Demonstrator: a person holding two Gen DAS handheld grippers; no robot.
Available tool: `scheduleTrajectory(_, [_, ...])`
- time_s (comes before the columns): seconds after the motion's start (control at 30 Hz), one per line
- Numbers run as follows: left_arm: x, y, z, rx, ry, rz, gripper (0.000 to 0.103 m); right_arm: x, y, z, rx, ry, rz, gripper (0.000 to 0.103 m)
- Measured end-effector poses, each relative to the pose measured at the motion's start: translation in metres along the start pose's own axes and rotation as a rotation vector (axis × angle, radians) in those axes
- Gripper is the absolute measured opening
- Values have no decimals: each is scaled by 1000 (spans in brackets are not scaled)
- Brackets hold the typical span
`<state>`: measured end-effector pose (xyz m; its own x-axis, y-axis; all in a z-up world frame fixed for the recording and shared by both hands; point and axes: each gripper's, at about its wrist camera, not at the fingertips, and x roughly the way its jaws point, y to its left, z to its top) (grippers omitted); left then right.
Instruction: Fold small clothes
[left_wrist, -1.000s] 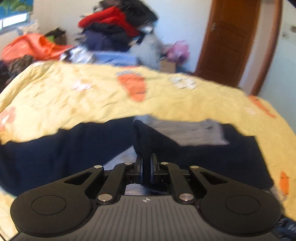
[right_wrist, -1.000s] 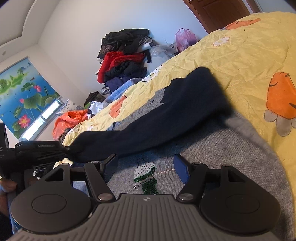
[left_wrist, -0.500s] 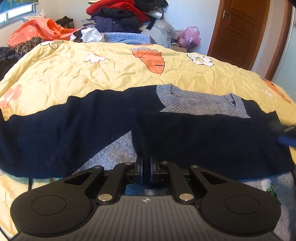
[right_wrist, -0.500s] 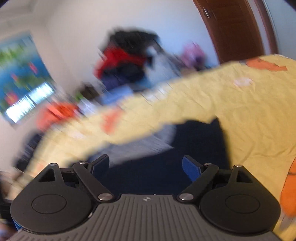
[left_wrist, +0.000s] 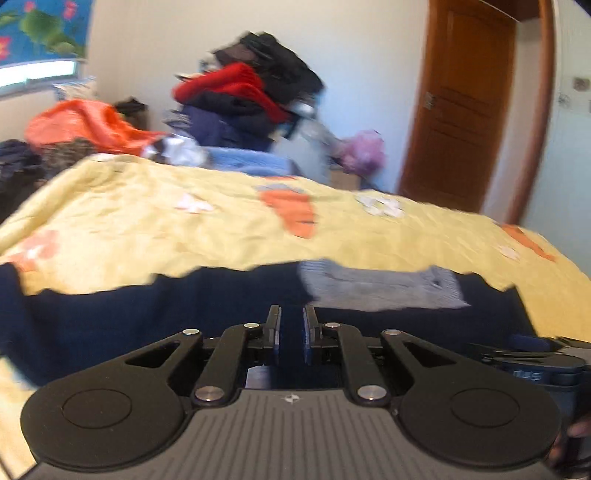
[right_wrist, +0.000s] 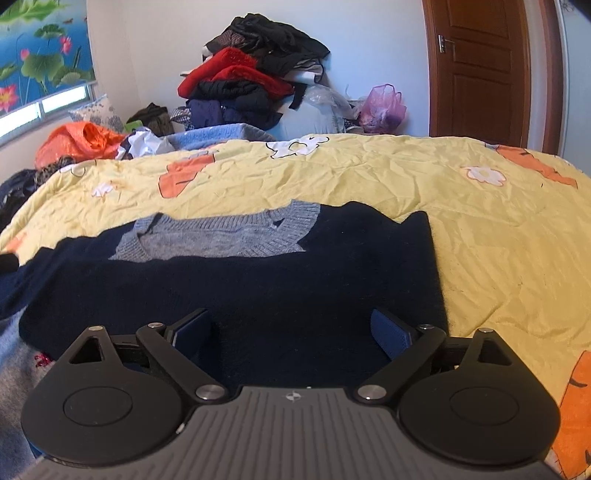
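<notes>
1. Yellow quilt (right_wrist: 369, 177) with orange and white prints covers the bed under my claws.
2. My left claw (left_wrist: 291, 338) has its jaws a narrow gap apart and opening; whether any cloth sits between them I cannot tell.
3. My right claw (right_wrist: 291, 332) is spread wide and opening further, nothing pinched, navy cloth below it.
4. Beyond both, the sweater (right_wrist: 229, 273) lies flat on the quilt, navy sleeves folded across its grey body.
5. Farther back, a clothes pile (right_wrist: 255, 85) stands at the wall, left of a brown door (right_wrist: 480, 66).
</notes>
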<state>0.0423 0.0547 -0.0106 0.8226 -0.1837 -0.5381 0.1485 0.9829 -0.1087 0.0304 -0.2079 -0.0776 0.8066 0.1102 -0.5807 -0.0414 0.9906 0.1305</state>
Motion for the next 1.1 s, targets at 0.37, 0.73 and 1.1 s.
scheduleTrajectory(0.37, [66,-4,-29,18,90,-9,10,0,-1,-1,5,0,6,94])
scheduleTrajectory(0.73, [-25,50,-16,-39,-41,53,35,-2,-2,-2,22,-6,24,96])
scheduleTrajectory(1.1, [-114,330,-8,-936,-226,314,91,-4,-4,-2,30,-9,34,98])
